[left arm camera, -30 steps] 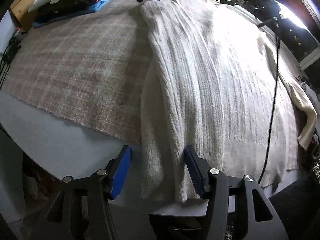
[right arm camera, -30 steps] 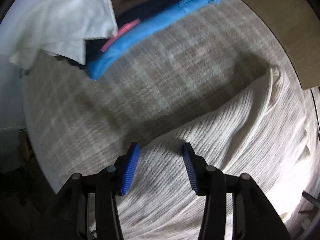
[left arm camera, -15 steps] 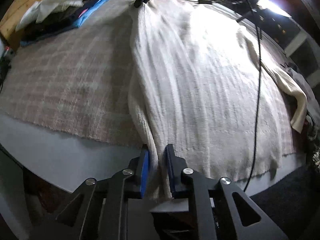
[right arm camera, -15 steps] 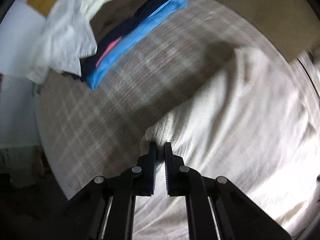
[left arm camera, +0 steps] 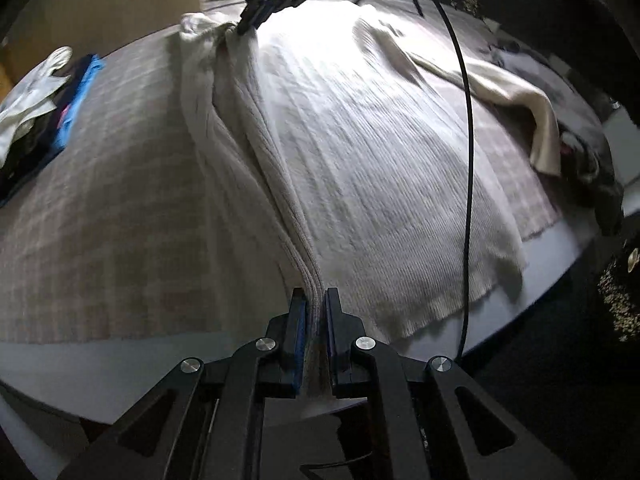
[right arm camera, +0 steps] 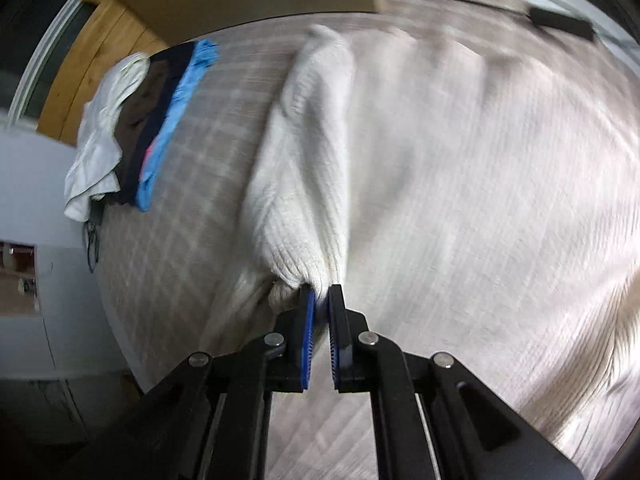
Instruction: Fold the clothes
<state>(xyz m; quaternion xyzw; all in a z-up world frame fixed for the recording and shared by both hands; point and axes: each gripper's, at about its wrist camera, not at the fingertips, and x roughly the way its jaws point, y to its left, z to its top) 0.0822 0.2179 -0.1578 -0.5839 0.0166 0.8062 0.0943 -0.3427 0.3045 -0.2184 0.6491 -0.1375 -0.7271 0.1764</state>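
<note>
A cream ribbed knit sweater [left arm camera: 360, 152] lies spread over a plaid blanket [left arm camera: 100, 200] on the table. My left gripper [left arm camera: 315, 300] is shut on the sweater's near side edge, and the fabric rises in a ridge from its pads. At the far end my right gripper [left arm camera: 248, 26] pinches the same edge, with a hand behind it. In the right wrist view the right gripper [right arm camera: 322, 298] is shut on the sweater [right arm camera: 460, 208], and a sleeve [right arm camera: 308, 152] hangs folded from the grip. The other sleeve [left arm camera: 516, 100] trails to the right.
A pile of clothes [right arm camera: 132, 128], white, brown, navy and blue, sits at the blanket's far left corner [left arm camera: 44, 96]. A black cable [left arm camera: 468, 160] hangs across the sweater. The table's pale edge [left arm camera: 80, 372] runs in front of me. Dark items [left arm camera: 592, 168] lie at the right.
Both grippers closed on the sweater's side edge and lifted it. The right one then carried its end sideways over the sweater, so the edge now stands as a raised fold.
</note>
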